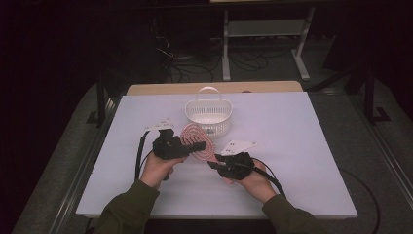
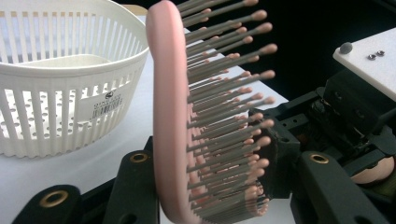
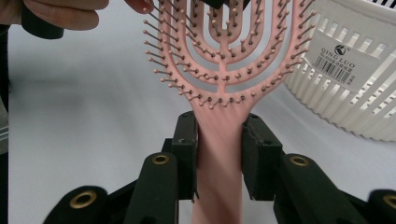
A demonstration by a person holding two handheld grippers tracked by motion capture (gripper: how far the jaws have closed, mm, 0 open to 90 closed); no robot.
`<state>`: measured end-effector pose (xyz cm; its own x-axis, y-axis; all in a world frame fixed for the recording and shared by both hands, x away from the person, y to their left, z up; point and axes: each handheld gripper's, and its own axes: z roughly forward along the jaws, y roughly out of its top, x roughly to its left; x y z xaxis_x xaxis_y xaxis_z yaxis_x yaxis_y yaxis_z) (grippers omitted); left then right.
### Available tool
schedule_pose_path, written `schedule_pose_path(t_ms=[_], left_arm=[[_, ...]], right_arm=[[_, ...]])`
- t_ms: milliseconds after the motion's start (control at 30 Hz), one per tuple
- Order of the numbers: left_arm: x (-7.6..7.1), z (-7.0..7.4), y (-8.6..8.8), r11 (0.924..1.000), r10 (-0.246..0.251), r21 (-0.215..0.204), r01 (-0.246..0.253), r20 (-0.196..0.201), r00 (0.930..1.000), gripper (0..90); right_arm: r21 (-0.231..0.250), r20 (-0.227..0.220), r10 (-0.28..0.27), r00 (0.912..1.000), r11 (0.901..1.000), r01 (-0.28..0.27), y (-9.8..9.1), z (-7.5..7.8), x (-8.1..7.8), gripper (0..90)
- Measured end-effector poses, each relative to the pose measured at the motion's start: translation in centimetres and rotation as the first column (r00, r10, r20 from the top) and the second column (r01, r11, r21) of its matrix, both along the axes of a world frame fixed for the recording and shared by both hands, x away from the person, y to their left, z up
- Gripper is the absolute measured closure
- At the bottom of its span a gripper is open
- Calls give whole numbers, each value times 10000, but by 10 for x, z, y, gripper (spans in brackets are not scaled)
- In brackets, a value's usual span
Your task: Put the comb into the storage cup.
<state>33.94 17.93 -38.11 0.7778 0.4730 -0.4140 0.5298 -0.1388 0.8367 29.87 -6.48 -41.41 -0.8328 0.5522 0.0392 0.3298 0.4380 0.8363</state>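
A pink vented hairbrush (image 1: pixel 196 137) hangs just above the white table, in front of a white slotted basket (image 1: pixel 195 109). My right gripper (image 1: pixel 215 161) is shut on its handle; in the right gripper view both pads squeeze the pink handle (image 3: pixel 219 140) below the bristled head. My left gripper (image 1: pixel 193 145) holds the head: in the left gripper view the brush (image 2: pixel 168 93) stands edge-on between the jaws, one pad against its smooth back and the other against the bristle tips.
The basket (image 2: pixel 56 93) is right behind the brush, close to its head, and bears a barcode label (image 3: pixel 343 60). The white table top (image 1: pixel 292 146) stretches wide on both sides. Black cables trail from both grippers toward the near edge.
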Motion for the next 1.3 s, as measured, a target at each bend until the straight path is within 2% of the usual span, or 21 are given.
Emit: schedule_pose_path(t_ms=[500, 767, 1000, 1167, 1300], left_arm=[[0, 3, 1, 9990, -186, -413, 186, 18, 9998, 623], [-2, 5, 1, 9973, -379, -618, 388, 166, 9991, 638], [-2, 7, 2, 9970, -342, -689, 361, 283, 9990, 641], [-3, 10, 4, 9970, -203, -743, 235, 440, 9988, 642], [-3, 12, 7, 9968, -43, -794, 85, 521, 9986, 642]], right_arm=[[202, 31, 52, 10000, 9998, -53, 0, 1, 0, 682], [390, 27, 120, 9999, 9992, -121, -1, 1, 0, 671], [630, -100, 79, 9999, 9980, -72, -2, 1, 2, 601], [926, -215, 282, 9994, 9954, -261, -3, 2, 2, 511], [1068, -238, 183, 9995, 9942, -157, -5, 3, 1, 429]])
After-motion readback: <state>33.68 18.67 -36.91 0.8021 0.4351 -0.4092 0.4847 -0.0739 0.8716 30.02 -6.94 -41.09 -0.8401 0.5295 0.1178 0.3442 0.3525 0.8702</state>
